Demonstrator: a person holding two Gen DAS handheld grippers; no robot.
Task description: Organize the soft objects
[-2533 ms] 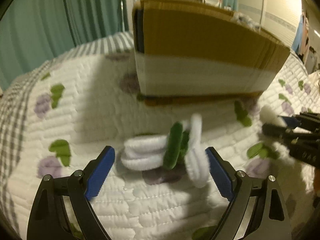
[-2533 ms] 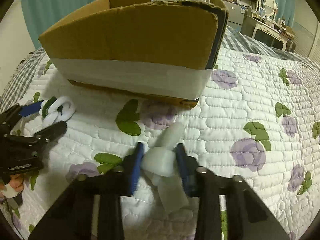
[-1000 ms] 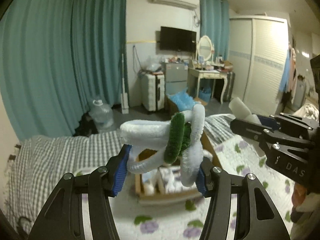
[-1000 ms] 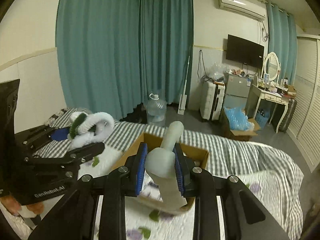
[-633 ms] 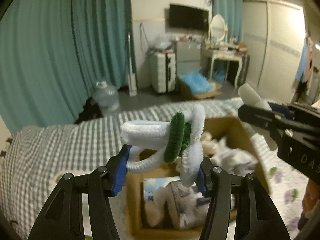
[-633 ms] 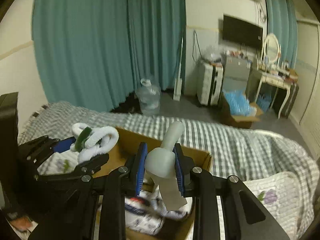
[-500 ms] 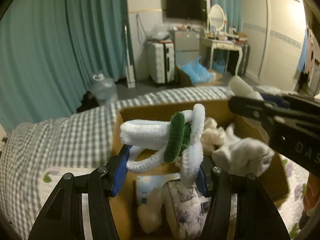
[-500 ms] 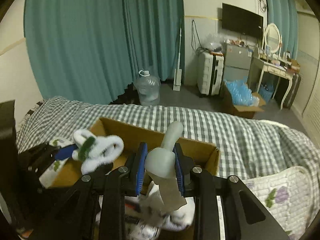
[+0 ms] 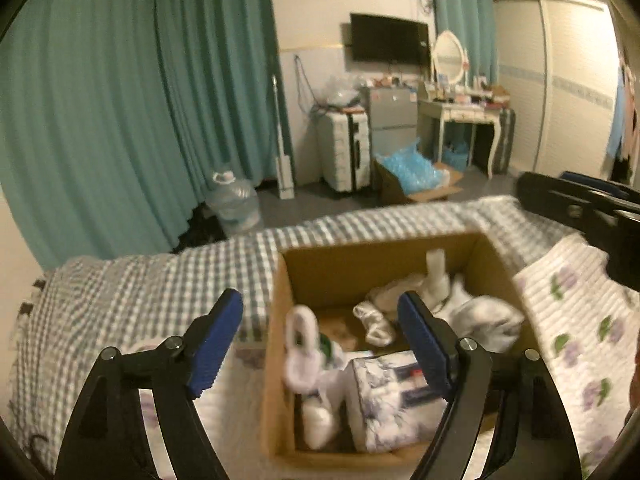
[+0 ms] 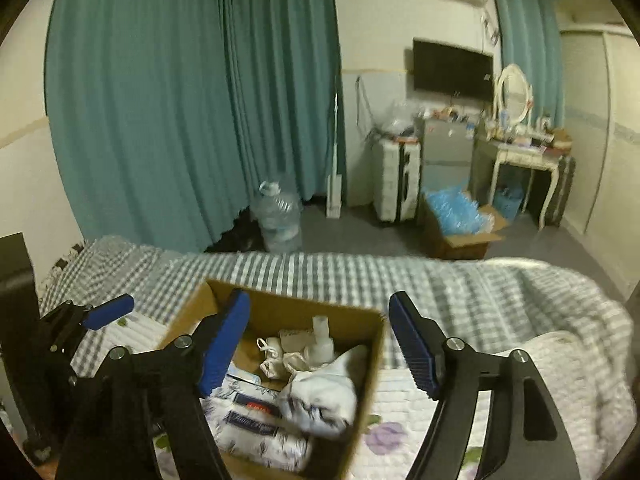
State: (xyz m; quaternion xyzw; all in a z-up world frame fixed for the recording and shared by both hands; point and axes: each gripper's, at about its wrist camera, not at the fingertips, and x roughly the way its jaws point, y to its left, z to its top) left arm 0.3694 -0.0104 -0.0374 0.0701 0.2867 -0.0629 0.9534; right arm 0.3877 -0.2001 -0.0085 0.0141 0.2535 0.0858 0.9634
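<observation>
An open cardboard box (image 9: 280, 360) (image 10: 372, 364) sits on the bed. My left gripper (image 9: 320, 344) is open and empty above it. The white and green fuzzy ring toy (image 9: 304, 352) lies blurred inside the box at its left side. My right gripper (image 10: 320, 344) is open and empty above the box. The white foam piece (image 9: 436, 276) (image 10: 322, 338) stands at the box's far side. Folded white cloth (image 10: 320, 396) and a patterned packet (image 9: 396, 396) also lie in the box.
The bed has a white quilt with purple flowers (image 9: 576, 320) and a grey checked cover (image 10: 460, 292). Beyond it are teal curtains (image 10: 200, 100), a water jug (image 10: 278, 216), a suitcase (image 10: 396, 184) and a dressing table (image 10: 520, 160). The other gripper shows at the left edge (image 10: 92, 316).
Both grippers have opened. The fuzzy ring toy and the foam piece have dropped out of them into the box. Both grippers sit higher above the box.
</observation>
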